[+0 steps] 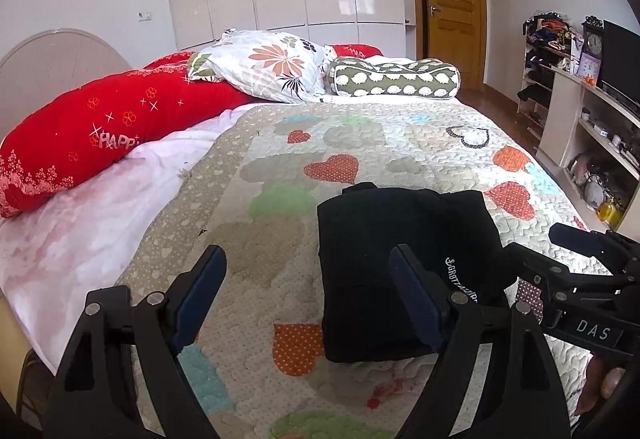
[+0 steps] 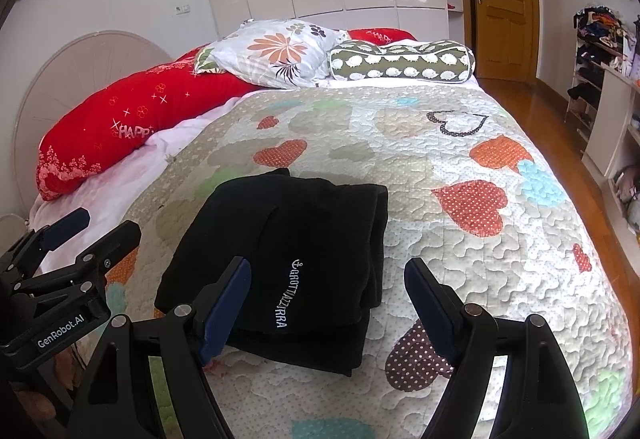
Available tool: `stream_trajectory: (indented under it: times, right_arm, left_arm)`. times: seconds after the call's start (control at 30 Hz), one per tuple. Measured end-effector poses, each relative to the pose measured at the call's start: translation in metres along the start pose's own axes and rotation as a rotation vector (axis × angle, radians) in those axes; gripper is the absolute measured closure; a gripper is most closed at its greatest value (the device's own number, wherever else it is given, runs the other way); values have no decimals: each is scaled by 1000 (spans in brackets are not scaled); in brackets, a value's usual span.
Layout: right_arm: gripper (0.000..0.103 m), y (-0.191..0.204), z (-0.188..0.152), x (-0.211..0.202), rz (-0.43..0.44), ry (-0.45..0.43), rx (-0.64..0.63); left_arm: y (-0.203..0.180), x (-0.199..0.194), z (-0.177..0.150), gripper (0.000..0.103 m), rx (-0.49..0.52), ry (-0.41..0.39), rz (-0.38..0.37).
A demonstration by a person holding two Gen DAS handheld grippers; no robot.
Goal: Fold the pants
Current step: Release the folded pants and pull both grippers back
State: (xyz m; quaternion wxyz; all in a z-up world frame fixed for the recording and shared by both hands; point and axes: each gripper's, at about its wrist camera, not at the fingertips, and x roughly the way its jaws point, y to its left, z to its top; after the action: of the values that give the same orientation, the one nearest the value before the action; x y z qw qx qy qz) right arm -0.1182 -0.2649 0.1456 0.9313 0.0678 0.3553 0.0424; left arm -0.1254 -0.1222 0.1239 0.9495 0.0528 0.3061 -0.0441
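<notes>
The black pants [image 2: 288,263] lie folded into a compact stack on the heart-patterned quilt [image 2: 480,279], at about 11 o'clock from the right gripper [image 2: 328,303]. Both it and the left gripper [image 1: 308,287] gape wide, holding nothing. The fold looks finished, so any last touch should be a light press flattening the top layer without dragging it.

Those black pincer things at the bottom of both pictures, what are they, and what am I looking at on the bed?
No robot here: a person holds a two-finger tool in each hand, each with its own camera looking along the fingers. One picture comes from the left tool, the other from the right tool. Both are open and hold nothing. Between them, on the heart-patterned quilt, lie black pants, folded into a compact stack. Pillows sit at the far end.
</notes>
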Motion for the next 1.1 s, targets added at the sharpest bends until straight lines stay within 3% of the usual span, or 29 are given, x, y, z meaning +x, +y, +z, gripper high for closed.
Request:
stream_trajectory:
  times: [0.8, 1.1]
  right_arm:
    - [22, 0, -6, 6, -7, 35, -2]
    - [22, -3, -7, -1, -12, 21, 2]
  left_arm:
    - [-3, 2, -4, 19, -8, 13, -36]
    - [-3, -5, -9, 19, 11, -24, -50]
